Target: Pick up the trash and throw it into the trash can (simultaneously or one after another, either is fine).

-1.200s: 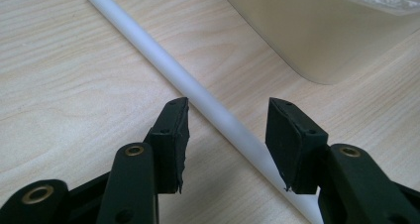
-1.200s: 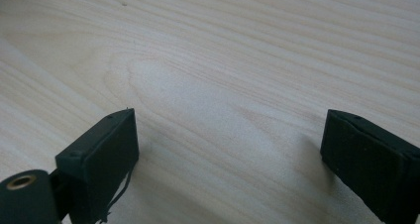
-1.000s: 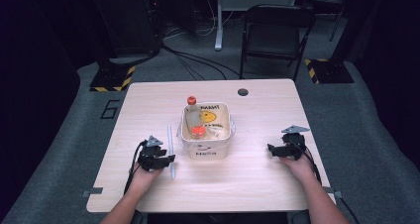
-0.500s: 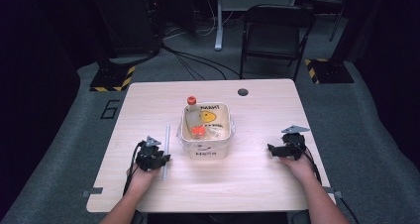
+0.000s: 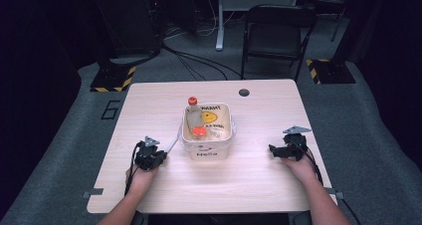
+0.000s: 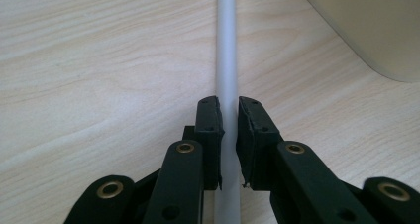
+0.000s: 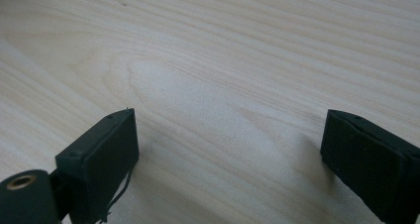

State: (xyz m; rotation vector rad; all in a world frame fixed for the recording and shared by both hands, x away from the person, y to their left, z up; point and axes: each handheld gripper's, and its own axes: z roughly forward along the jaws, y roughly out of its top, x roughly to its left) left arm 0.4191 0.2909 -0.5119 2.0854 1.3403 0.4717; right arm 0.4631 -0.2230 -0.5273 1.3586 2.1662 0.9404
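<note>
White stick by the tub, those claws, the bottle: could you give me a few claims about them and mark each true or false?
1. The left claw has closed on the white stick. True.
2. The right claw grips a bottle. False: its jaws stand open over bare table.
3. The bottle with the orange cap lies inside the white tub. True.
4. The stick lies inside the tub. False: it lies on the table beside it.

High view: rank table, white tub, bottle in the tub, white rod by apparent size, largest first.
1. table
2. white tub
3. bottle, lying in the tub
4. white rod, thin, held in the left gripper; partly hidden, so its length against the bottle is unsure.
</note>
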